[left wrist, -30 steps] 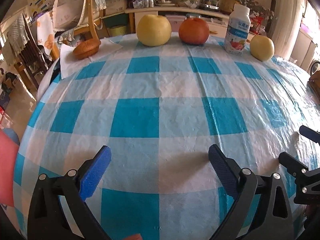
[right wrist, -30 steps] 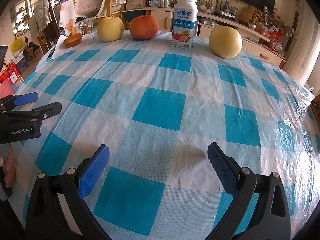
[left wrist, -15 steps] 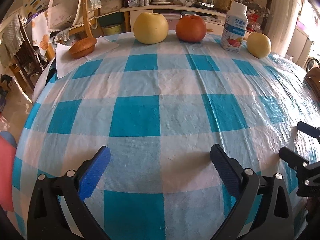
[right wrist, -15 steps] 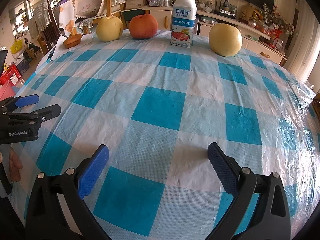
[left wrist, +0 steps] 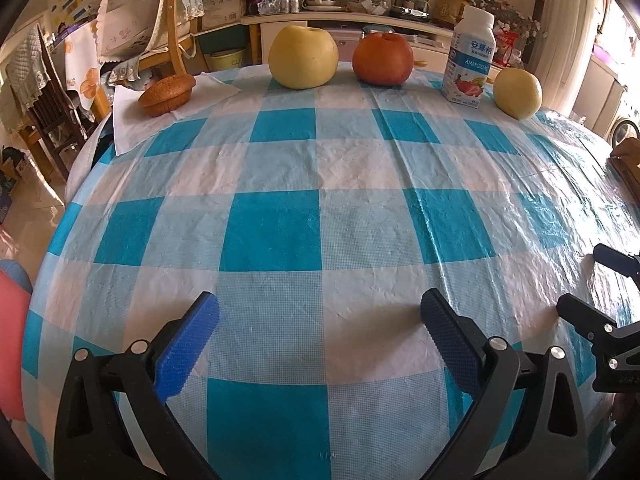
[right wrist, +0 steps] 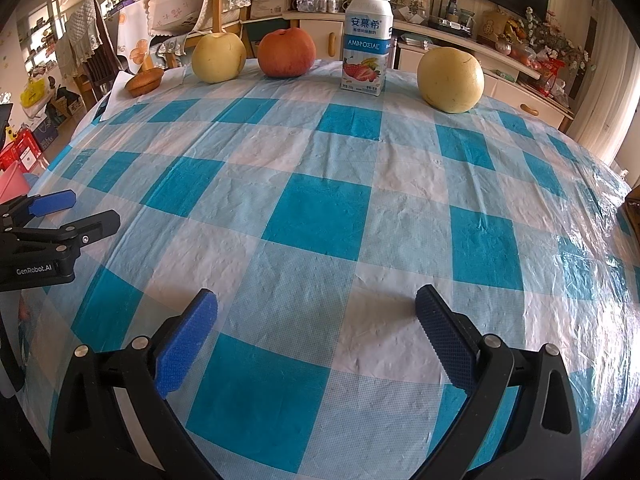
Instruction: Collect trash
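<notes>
A white yogurt bottle point(left wrist: 469, 60) point(right wrist: 366, 38) stands upright at the table's far edge. A brown muffin point(left wrist: 167, 89) point(right wrist: 144, 79) lies on a white napkin point(left wrist: 160, 116) at the far left. My left gripper point(left wrist: 320, 320) is open and empty, low over the near part of the blue-and-white checked tablecloth point(left wrist: 320, 184). My right gripper point(right wrist: 316, 316) is open and empty beside it, to its right. Each gripper shows at the side of the other's view.
Along the far edge stand a yellow pear point(left wrist: 303, 57), a red apple point(left wrist: 383, 58) and a second yellow pear point(left wrist: 517, 94) point(right wrist: 450, 79). A brown object point(left wrist: 626, 160) sits at the table's right edge. Chairs and cabinets stand behind the table.
Both grippers have moved forward a little toward the far edge; the fruit and bottle look larger and nearer. Both stay open.
</notes>
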